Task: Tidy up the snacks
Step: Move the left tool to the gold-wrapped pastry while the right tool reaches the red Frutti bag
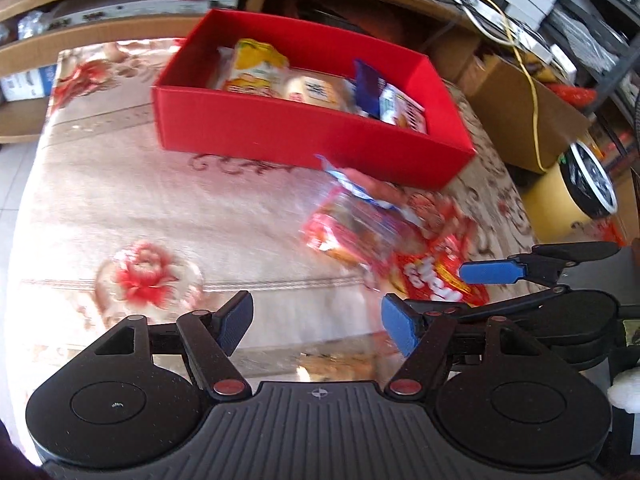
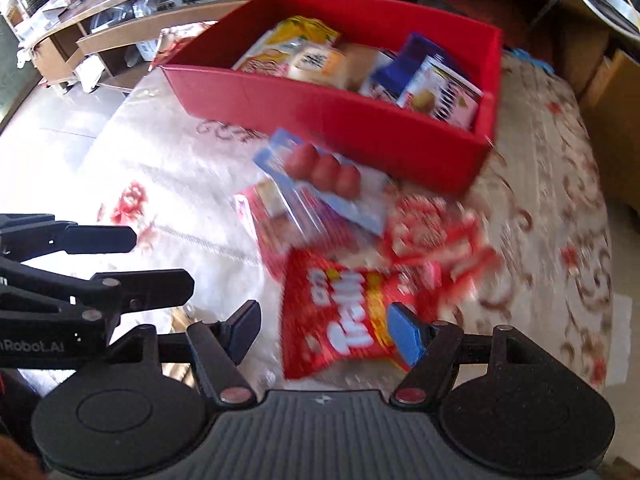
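Evidently, a pick from the loose pile is in hand. A red box (image 2: 340, 116), already partly filled with packets, sits at the far side of the cloth-covered tabletop (image 1: 140, 200); just before it lie the remaining snacks, the red gummy bag (image 2: 340, 316) nearest. One packet should be singled out and pinched by its edge, so that neighbours are not dragged. Both the left hand-held gripper (image 1: 316, 326) and the right hand-held gripper (image 2: 326, 330) are seen roughly half open, with nothing held.
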A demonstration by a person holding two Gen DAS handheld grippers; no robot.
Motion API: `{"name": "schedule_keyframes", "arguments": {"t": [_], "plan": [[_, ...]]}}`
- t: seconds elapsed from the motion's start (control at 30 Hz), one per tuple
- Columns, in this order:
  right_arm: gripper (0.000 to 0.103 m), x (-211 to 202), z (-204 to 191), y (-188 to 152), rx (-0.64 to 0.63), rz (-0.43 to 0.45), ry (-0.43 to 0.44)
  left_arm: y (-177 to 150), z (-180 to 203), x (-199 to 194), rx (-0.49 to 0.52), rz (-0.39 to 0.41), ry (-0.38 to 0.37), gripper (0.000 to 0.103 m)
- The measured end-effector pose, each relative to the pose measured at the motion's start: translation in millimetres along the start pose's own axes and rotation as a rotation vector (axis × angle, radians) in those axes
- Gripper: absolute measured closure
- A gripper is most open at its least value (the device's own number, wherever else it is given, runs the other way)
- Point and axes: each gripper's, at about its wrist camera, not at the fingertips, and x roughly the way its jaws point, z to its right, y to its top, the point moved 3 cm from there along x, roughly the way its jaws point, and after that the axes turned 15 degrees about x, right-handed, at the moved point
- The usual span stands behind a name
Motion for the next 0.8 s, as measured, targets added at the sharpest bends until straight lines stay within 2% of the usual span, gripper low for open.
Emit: {"name": "schedule_keyframes", "arguments": {"t": [0.3, 0.4, 0.6, 0.8], "plan": [[0.037, -3.0, 26.5, -22.0, 0.035, -0.015, -0.041, -12.7, 29.0, 13.9, 0.000, -0.036, -0.040, 0.025], [0.037, -6.4, 35.5, -27.6, 0.050, -0.018, -0.033, -15.5, 37.2, 16.7, 0.024, -0.043, -0.043, 0.022], [0.037, -15.5, 57.9, -20.2, 0.134, 0.010, -0.033, -25.5, 38.7, 24.3, 0.021, -0.080, -0.022, 0.021], [0.037, -13.8, 59.3, -11.4, 0.203, 0.006, -0.007, -37.3, 41.5, 32.3, 0.024, -0.116, -0.006, 0.020]]}}
